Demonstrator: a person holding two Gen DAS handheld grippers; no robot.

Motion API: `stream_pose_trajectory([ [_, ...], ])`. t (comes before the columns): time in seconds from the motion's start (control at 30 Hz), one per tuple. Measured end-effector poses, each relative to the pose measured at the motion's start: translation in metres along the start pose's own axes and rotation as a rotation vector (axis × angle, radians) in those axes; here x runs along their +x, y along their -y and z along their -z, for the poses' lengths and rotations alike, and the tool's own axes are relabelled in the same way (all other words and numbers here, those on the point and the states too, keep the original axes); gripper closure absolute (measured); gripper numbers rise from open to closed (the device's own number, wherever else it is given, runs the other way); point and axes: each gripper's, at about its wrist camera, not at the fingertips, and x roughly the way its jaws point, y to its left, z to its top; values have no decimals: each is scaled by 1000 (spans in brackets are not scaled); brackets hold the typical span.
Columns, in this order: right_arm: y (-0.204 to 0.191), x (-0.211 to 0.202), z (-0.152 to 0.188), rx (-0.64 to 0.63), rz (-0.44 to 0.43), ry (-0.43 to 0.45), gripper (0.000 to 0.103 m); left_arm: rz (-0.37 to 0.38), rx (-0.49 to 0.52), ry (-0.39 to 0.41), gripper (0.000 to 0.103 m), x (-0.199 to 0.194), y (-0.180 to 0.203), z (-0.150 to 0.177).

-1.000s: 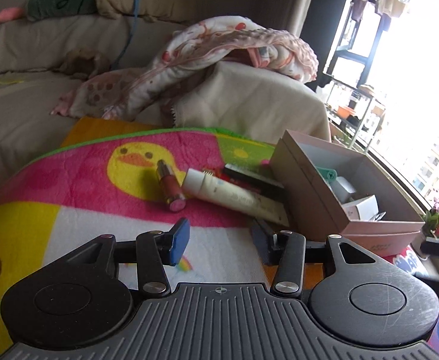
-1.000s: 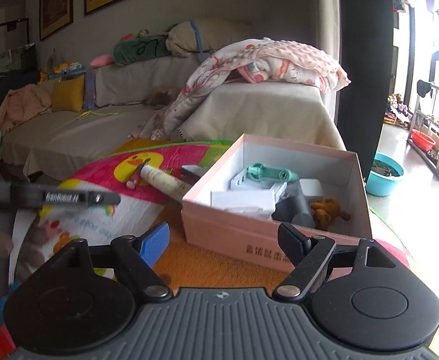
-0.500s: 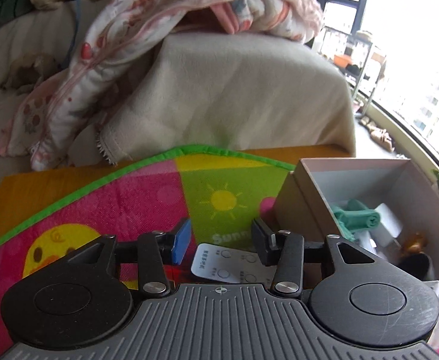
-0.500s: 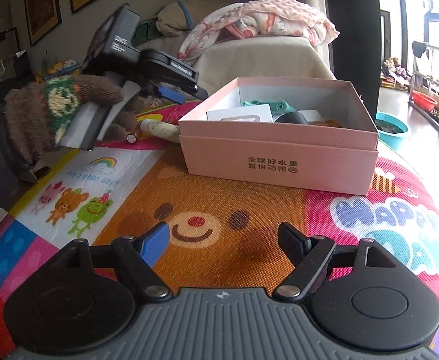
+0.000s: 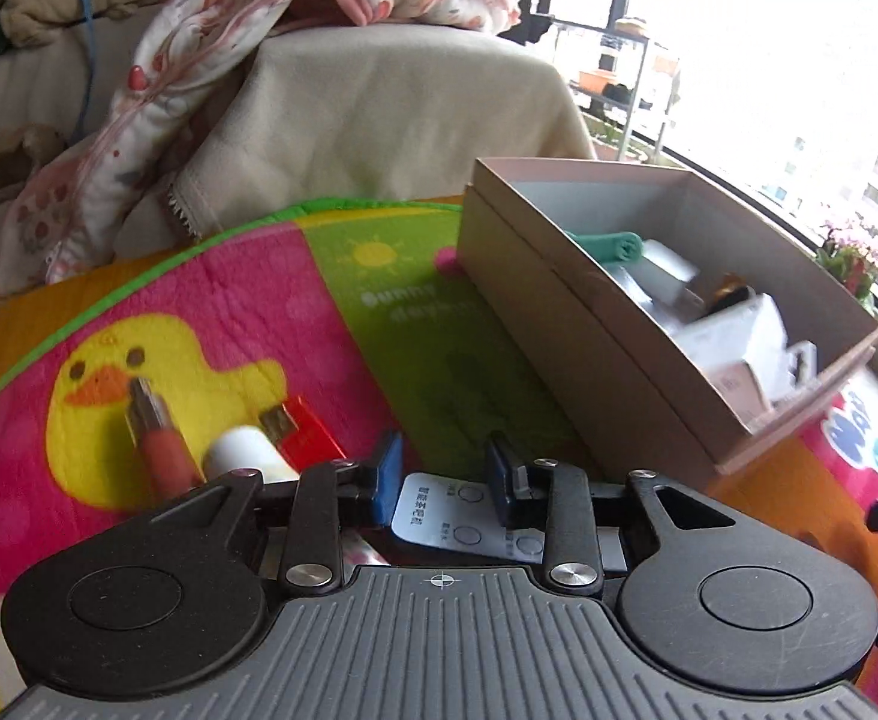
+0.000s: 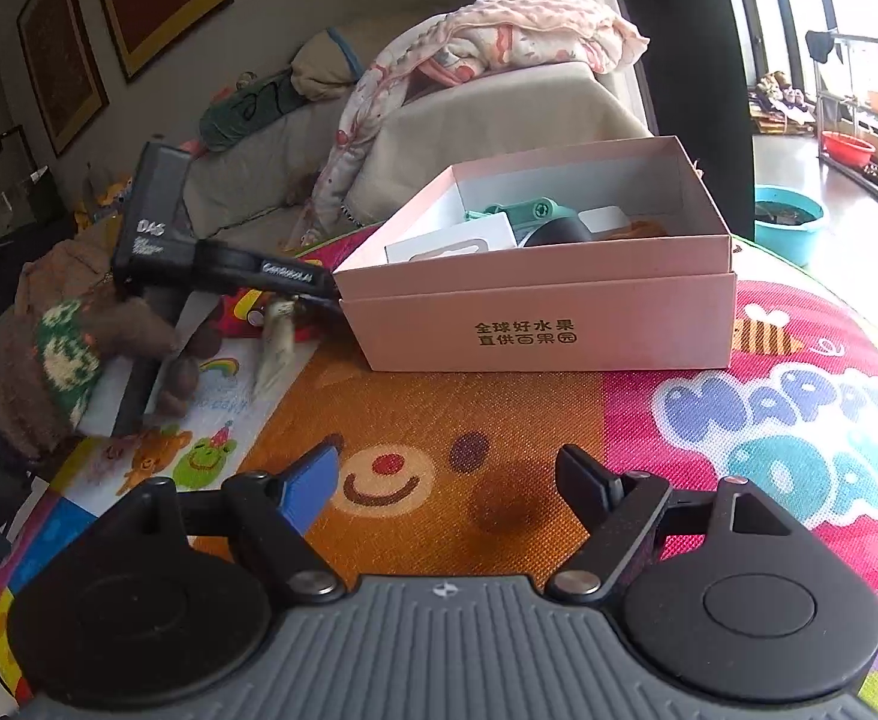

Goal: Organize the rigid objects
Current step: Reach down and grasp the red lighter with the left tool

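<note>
A light grey remote with round buttons [image 5: 439, 519] lies on the play mat [image 5: 211, 300], between the fingers of my left gripper [image 5: 445, 477]. Its jaws are closing around the remote, and I see no firm press of the pads. Left of it lie a red lipstick tube [image 5: 154, 438], a white cream tube [image 5: 241, 450] and a flat red item [image 5: 304, 432]. The open pink box [image 5: 589, 324] stands to the right, holding a teal piece, white boxes and a dark item. My right gripper [image 6: 448, 474] hovers open and empty over the mat, in front of the pink box [image 6: 535, 312].
In the right wrist view a hand in a brown knitted glove [image 6: 67, 354] holds the left gripper's body [image 6: 157, 240] beside the box. A sofa with a beige cover [image 5: 379, 108] and a floral blanket [image 5: 211, 48] stands behind the mat. A blue basin [image 6: 790, 222] sits on the floor.
The left gripper's jaws have narrowed, and the remote now lies between them; its view shifted so the lipstick and tubes show again. The right gripper sank and rolled, still open.
</note>
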Motion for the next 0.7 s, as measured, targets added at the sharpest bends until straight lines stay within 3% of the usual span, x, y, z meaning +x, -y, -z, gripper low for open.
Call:
stream_pose_trajectory([
  [0.2,-10,-1,2,-53,31,5,23,142,-17,4,69,-44,25,46],
  [0.27,-12,-1,3,-60,44,5,23,155,-42,2,68,-55,24,51],
  [0.33,-13,-1,3,-69,53,5,23,91,-82,63,68,-65,17,47],
  [0.4,-15,0,3,-79,65,5,23,-30,-120,142,68,-72,4,36],
  [0.5,-17,-1,4,-95,77,11,23,-187,-288,192,68,-64,-33,15],
  [0.63,-17,-1,5,-100,81,11,23,-209,-543,165,68,-32,-88,-4],
  [0.7,-16,-1,4,-95,80,11,23,-217,-601,147,68,-17,-100,-8],
])
